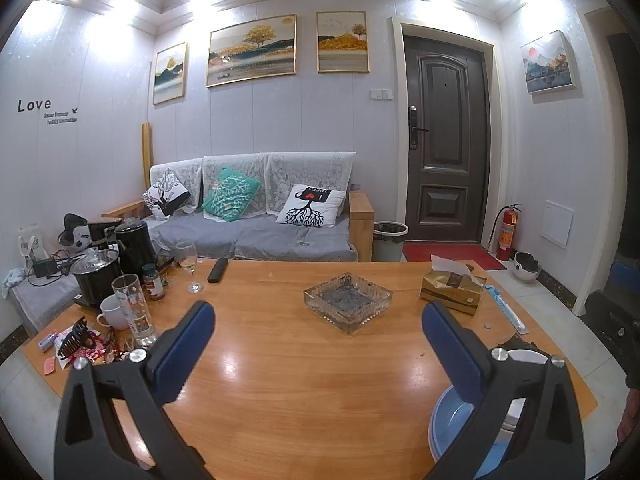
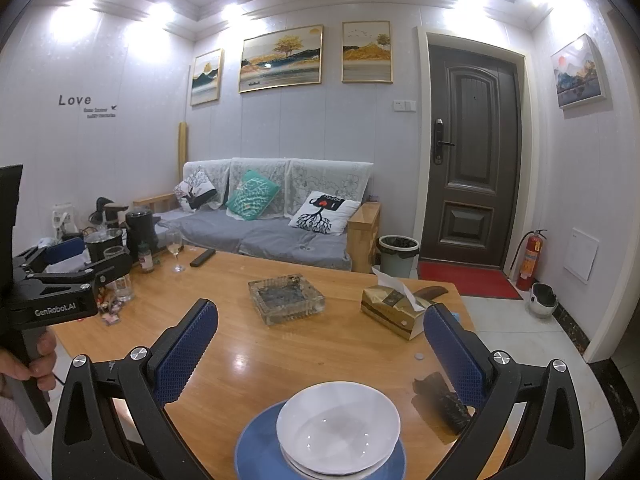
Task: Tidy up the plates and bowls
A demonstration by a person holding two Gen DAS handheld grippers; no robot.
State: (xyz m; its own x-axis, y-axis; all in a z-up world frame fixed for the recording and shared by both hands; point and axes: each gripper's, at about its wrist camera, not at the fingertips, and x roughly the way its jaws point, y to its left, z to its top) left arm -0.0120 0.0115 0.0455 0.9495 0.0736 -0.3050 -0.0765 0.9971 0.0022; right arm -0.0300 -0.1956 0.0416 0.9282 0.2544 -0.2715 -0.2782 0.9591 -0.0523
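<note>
Nearest the right wrist camera sits a stack of white shallow bowls resting on a round blue plate, at the near edge of the glossy wooden surface. The right tool, with its blue-padded black fingers, hangs above this stack with the fingers spread wide and nothing between them. A dark crumpled object lies just right of the plate; what it is cannot be told.

The left tool is likewise spread wide and empty over bare wood. In the left wrist view the blue plate shows partly behind that tool's right finger, at the lower right. From the right wrist view, the left tool appears at the far left, gripped by a person's hand.

Further back at mid-surface stands a square clear glass ashtray with dark residue inside. To its right is a gold tissue box with a white tissue sticking out. A black remote control lies near the far edge, with a stemmed wine glass just left of it. The far left corner is crowded: a white mug, a tall printed drinking glass, a small jar, a black pot with a glass lid and a black kettle.
</note>
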